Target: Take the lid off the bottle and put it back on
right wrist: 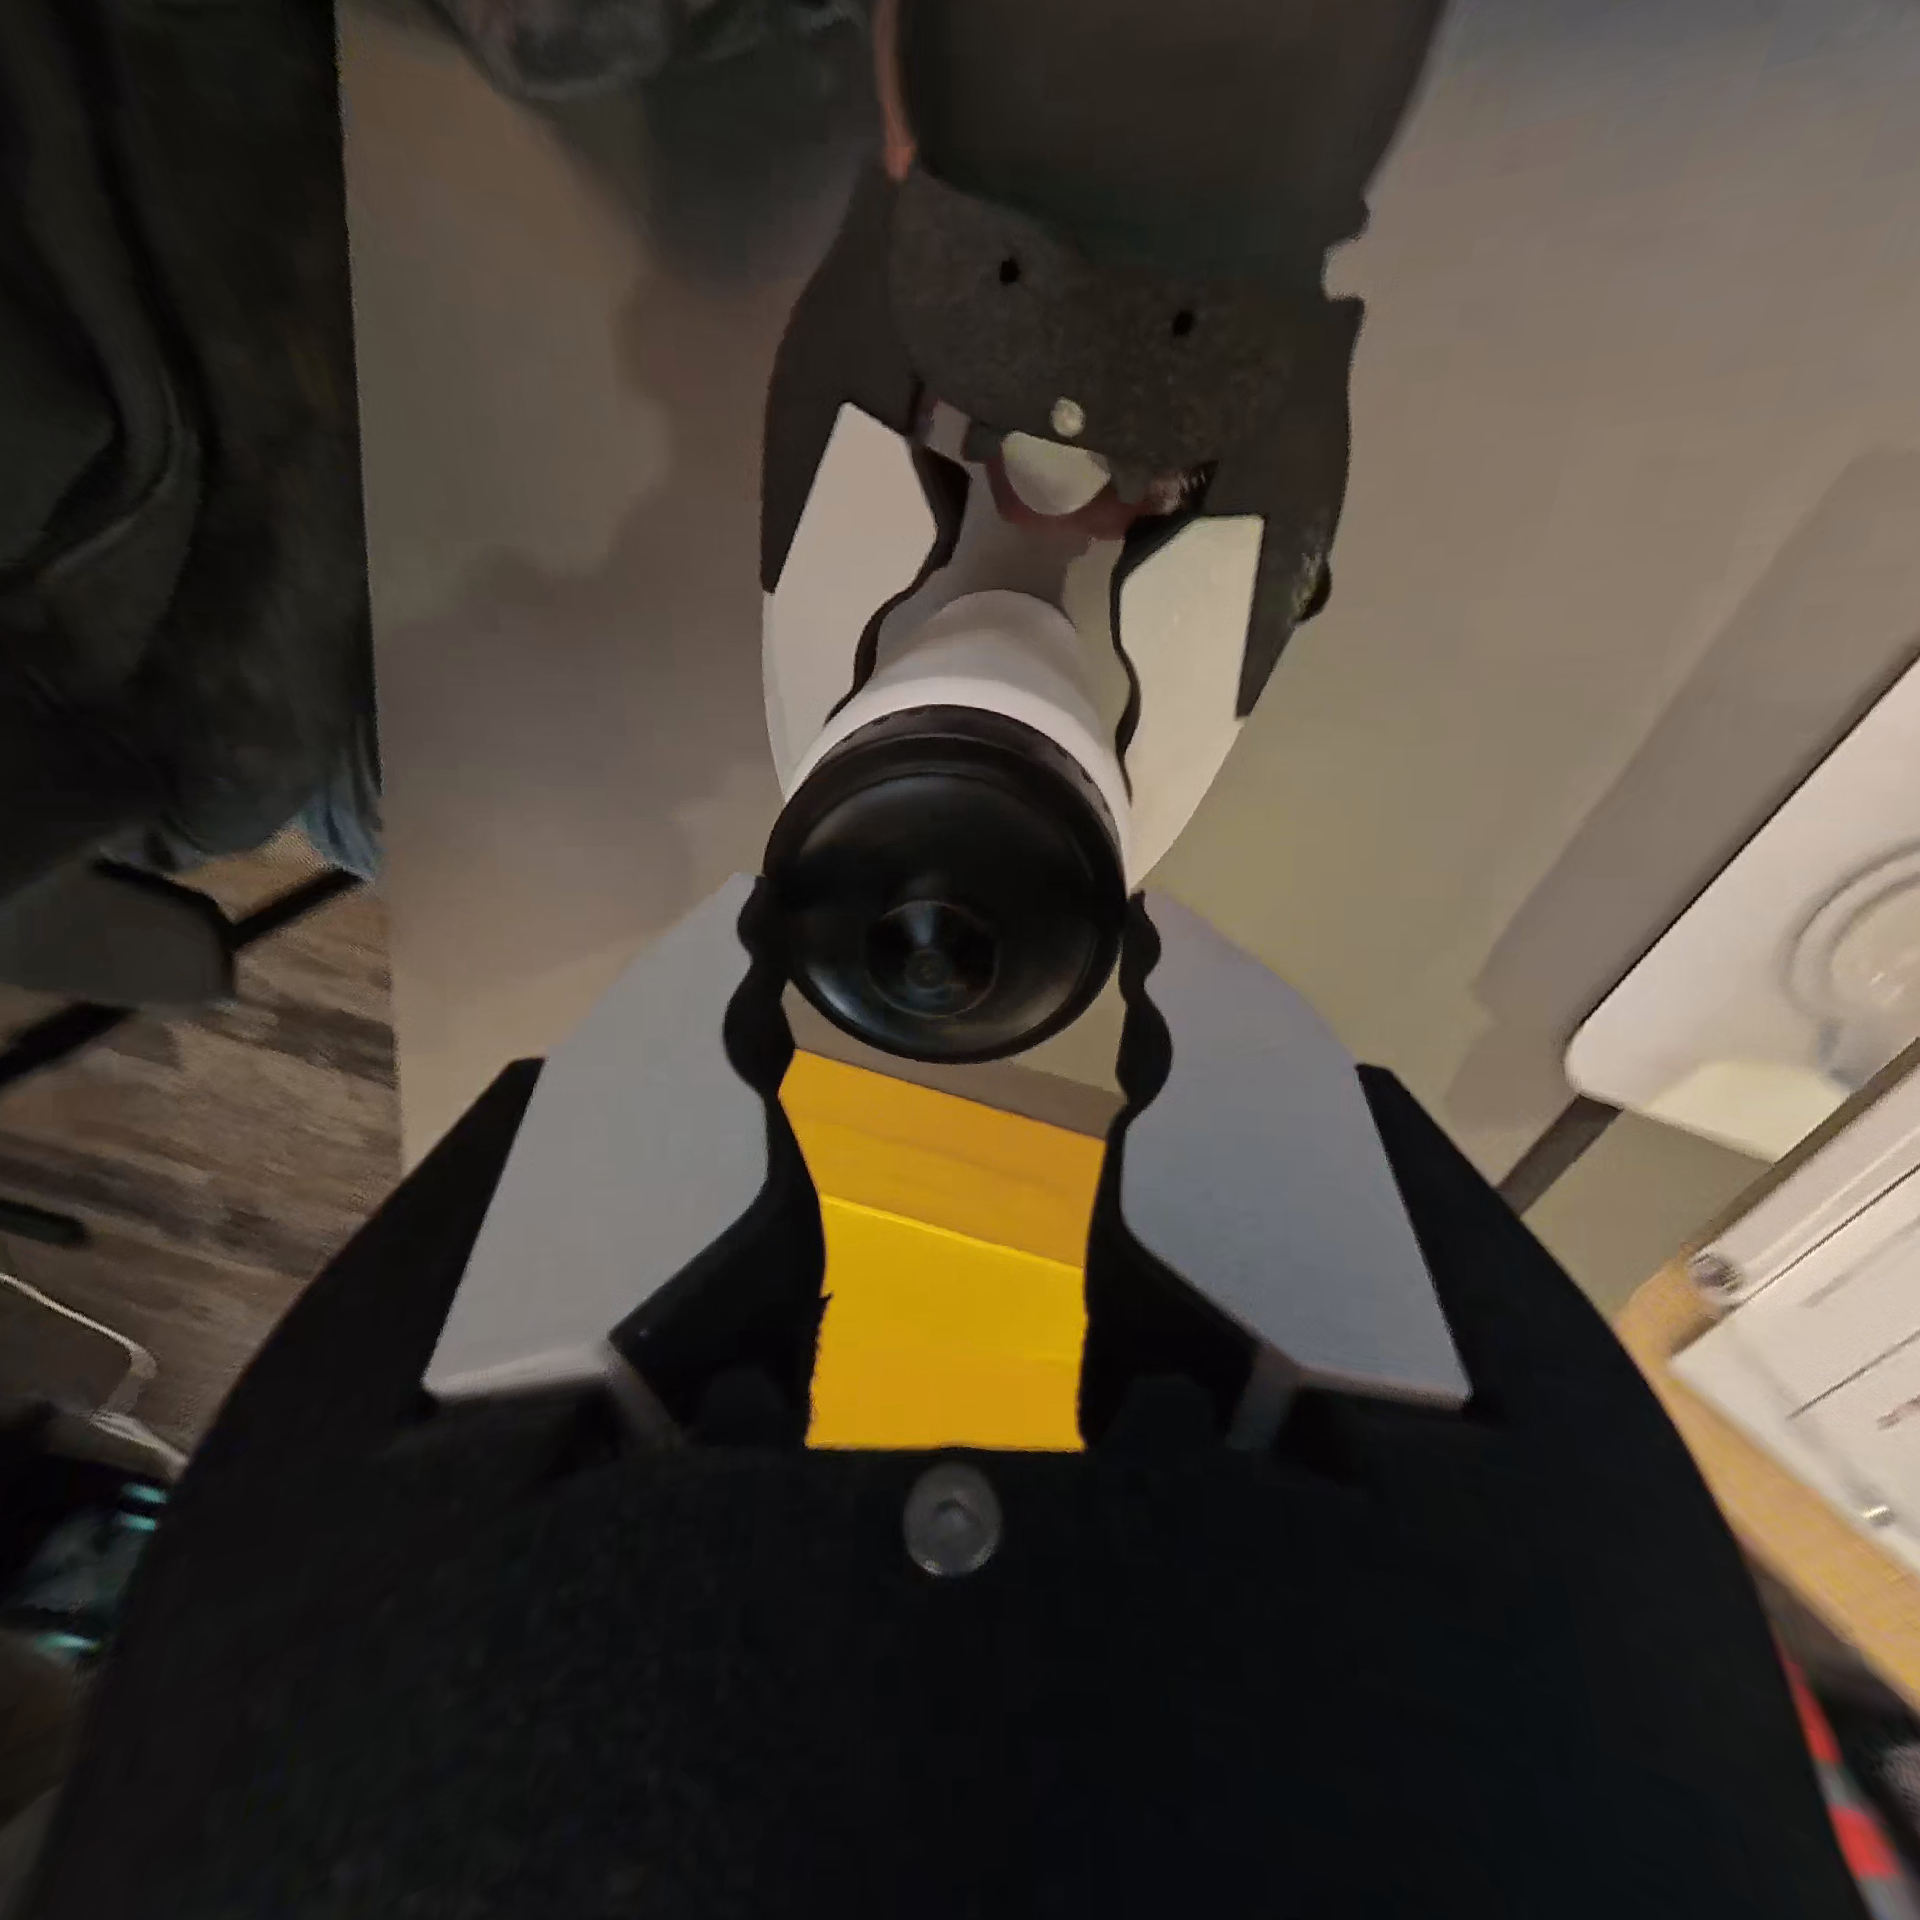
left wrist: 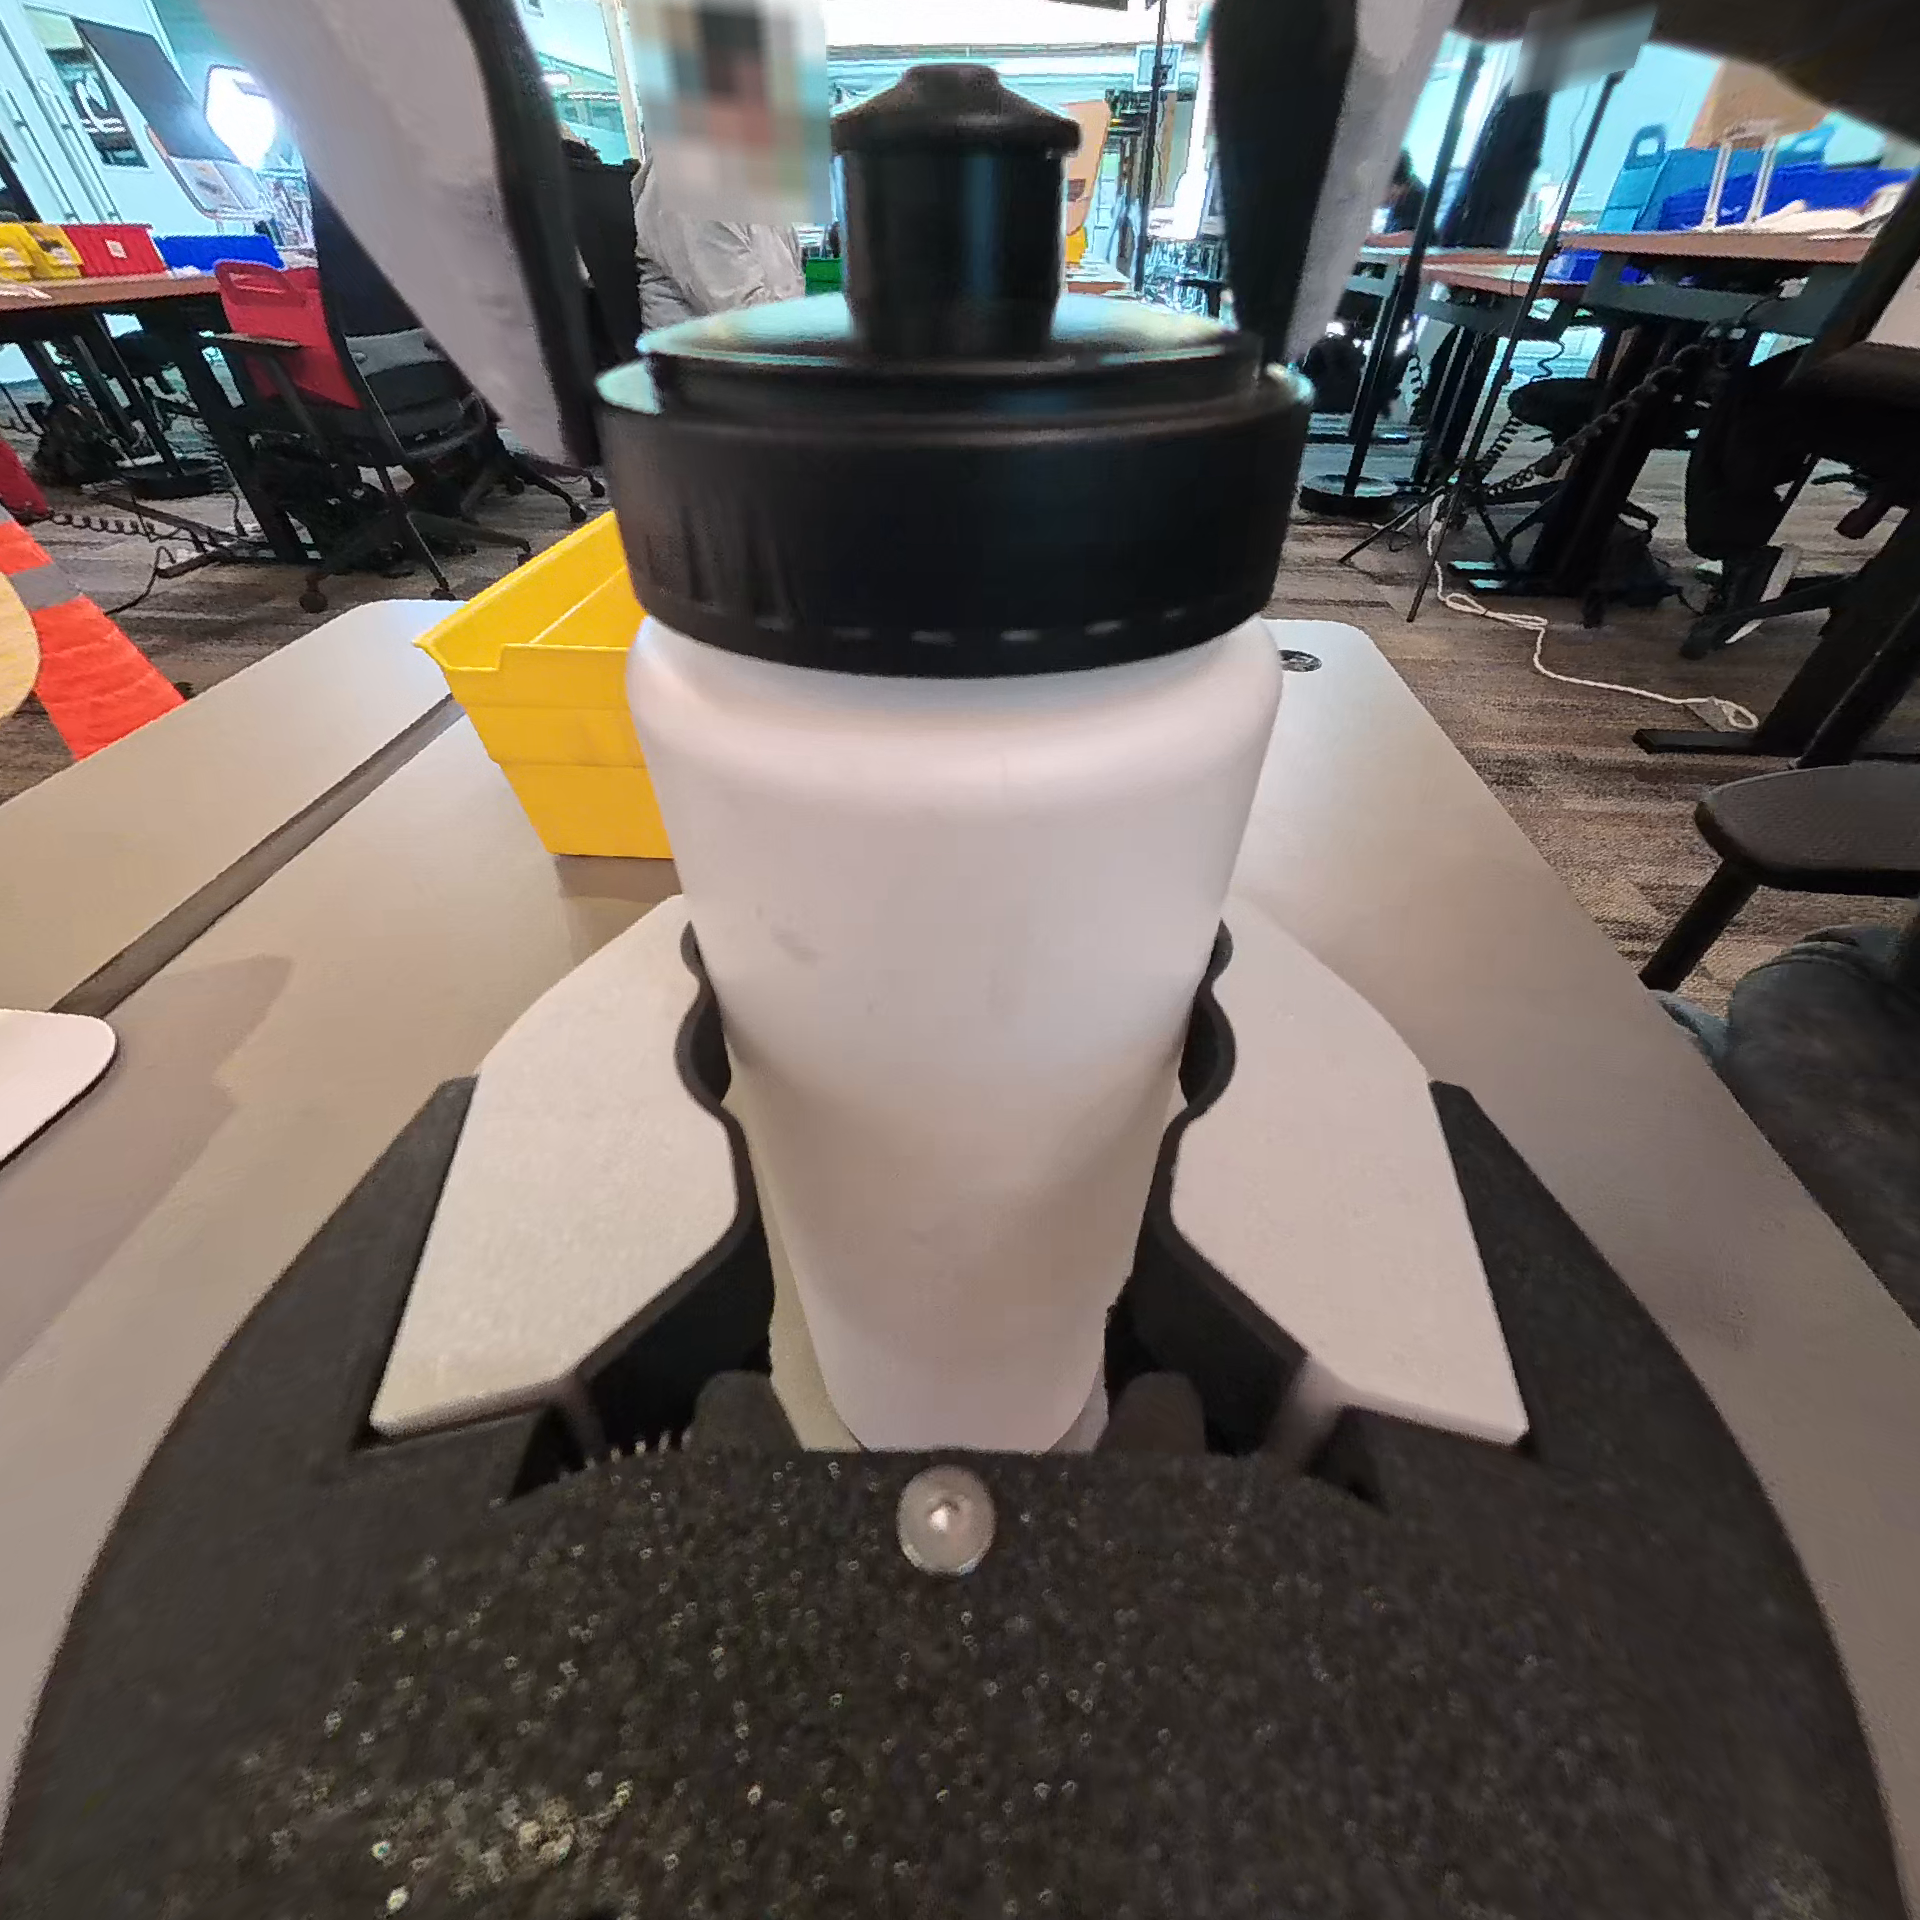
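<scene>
A white bottle [left wrist: 966,987] with a black spout lid [left wrist: 951,499] stands upright on the grey table [left wrist: 312,987]. My left gripper [left wrist: 956,935] is shut on the bottle's body, below the lid. My right gripper [right wrist: 945,920] points straight down over the bottle. Its fingertips [right wrist: 755,920] lie against the sides of the lid [right wrist: 945,935], which sits on the bottle [right wrist: 977,665]. In the left wrist view the right gripper's fingers [left wrist: 1283,187] straddle the spout from above. In the right wrist view the left gripper [right wrist: 997,717] clamps the bottle lower down.
A yellow bin [left wrist: 561,707] stands on the table just behind the bottle and shows between my right fingers [right wrist: 935,1299]. A white appliance [right wrist: 1714,935] sits at the right. A stool [left wrist: 1808,831] and office chairs stand off the table's far and right edges.
</scene>
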A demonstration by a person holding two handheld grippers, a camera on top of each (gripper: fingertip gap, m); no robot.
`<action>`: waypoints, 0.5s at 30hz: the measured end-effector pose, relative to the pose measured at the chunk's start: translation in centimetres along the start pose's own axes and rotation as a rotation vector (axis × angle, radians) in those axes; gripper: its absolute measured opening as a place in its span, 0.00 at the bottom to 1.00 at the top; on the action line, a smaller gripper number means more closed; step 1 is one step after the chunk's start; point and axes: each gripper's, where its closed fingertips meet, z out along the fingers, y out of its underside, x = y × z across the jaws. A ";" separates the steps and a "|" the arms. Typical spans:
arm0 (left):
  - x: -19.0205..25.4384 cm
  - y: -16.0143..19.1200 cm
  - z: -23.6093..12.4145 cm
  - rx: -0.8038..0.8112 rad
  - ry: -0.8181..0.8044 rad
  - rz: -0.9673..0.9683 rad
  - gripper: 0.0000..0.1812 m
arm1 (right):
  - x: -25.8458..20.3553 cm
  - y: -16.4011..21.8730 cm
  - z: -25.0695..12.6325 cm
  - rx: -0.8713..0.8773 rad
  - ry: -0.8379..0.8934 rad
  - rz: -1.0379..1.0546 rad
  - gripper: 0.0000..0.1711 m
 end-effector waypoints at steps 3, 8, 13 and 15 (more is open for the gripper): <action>0.0 0.0 0.0 0.002 -0.001 -0.001 0.47 | 0.0 0.1 0.0 -0.012 0.007 0.179 0.36; -0.2 0.0 0.0 -0.006 -0.011 -0.007 0.48 | 0.1 0.2 0.0 -0.026 0.004 0.531 0.36; -0.3 0.0 0.0 -0.004 -0.011 -0.019 0.48 | 0.3 0.3 0.0 0.007 -0.014 0.959 0.36; -0.3 0.0 0.0 -0.003 -0.012 -0.015 0.48 | 0.2 0.3 0.0 0.007 -0.012 1.016 0.36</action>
